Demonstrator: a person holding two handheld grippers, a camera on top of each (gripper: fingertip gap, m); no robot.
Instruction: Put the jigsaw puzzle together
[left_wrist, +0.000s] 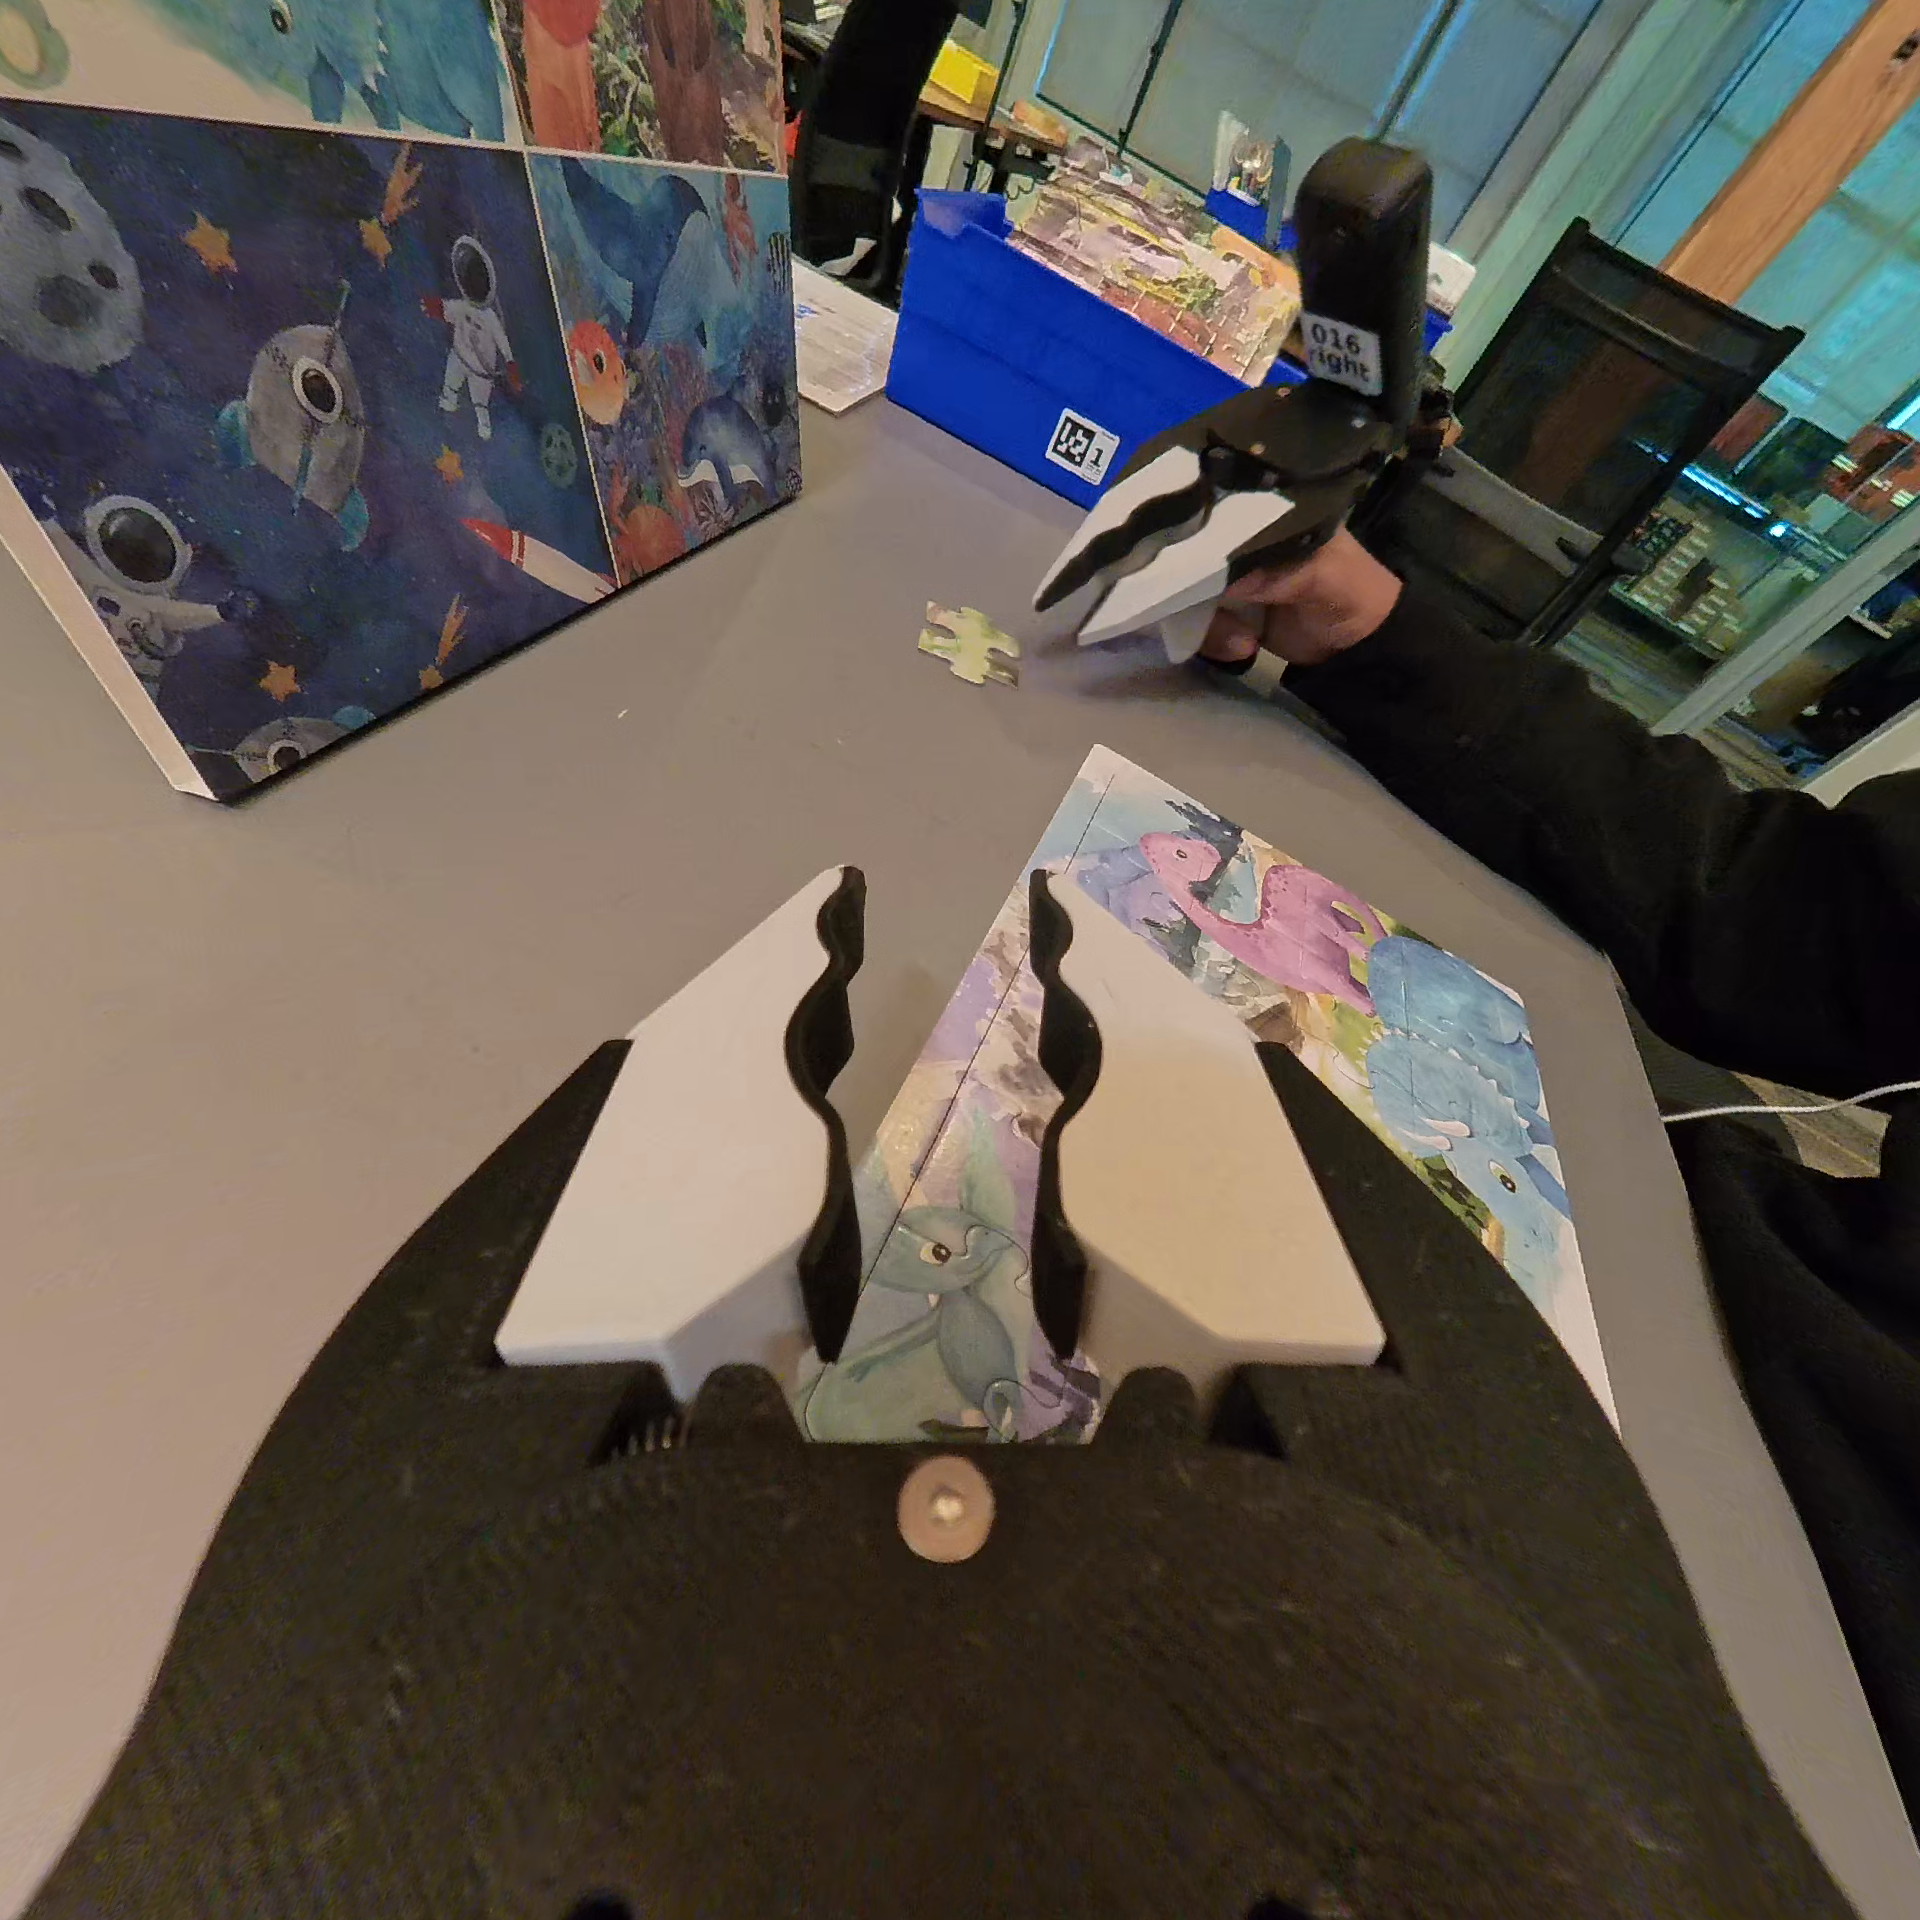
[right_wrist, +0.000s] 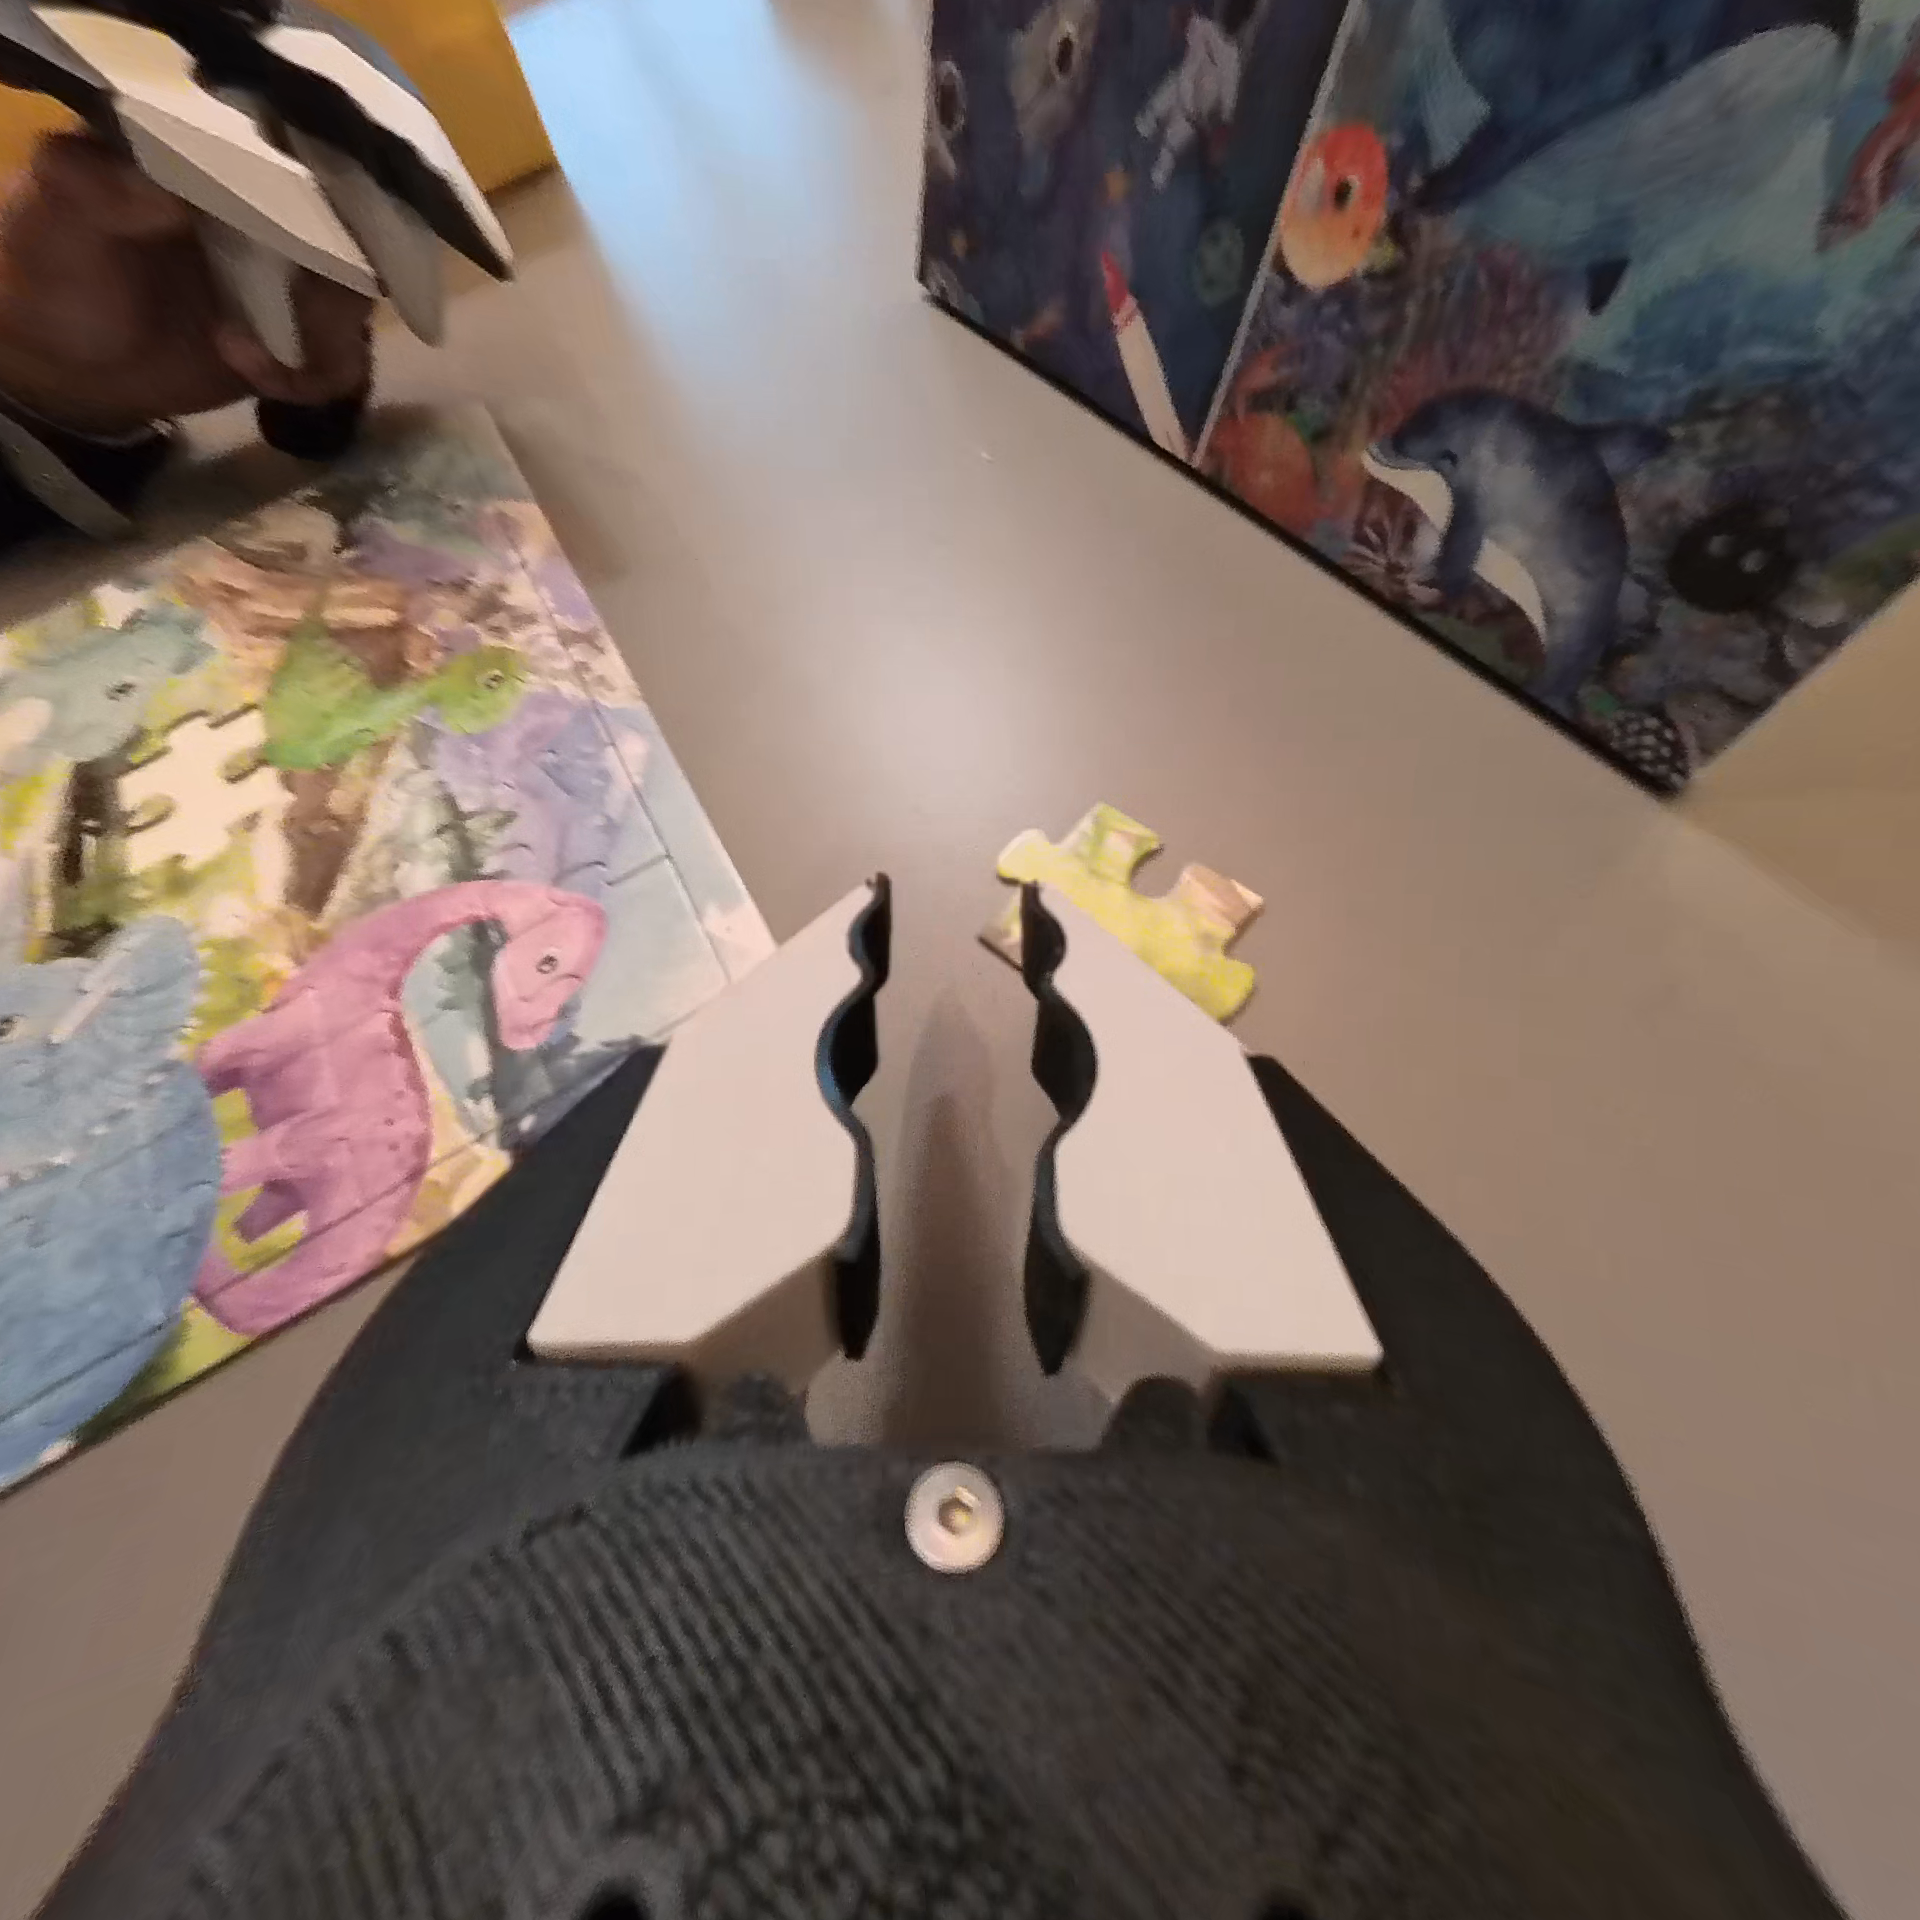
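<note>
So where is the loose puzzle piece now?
The loose piece lies flat on the grey table, just ahead of the open right gripper, between the puzzle board and the picture box.

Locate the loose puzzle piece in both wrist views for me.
Left wrist view: loose puzzle piece lies upper centre on the grey table, just left of the right hand-held gripper.
Right wrist view: centre, by the right fingertip.
Shared landmark: the illustrated box.

Left hand-held gripper (left_wrist: 945, 883) jaws parted, empty; right hand-held gripper (right_wrist: 954, 899) parted, empty, angled down.
</note>
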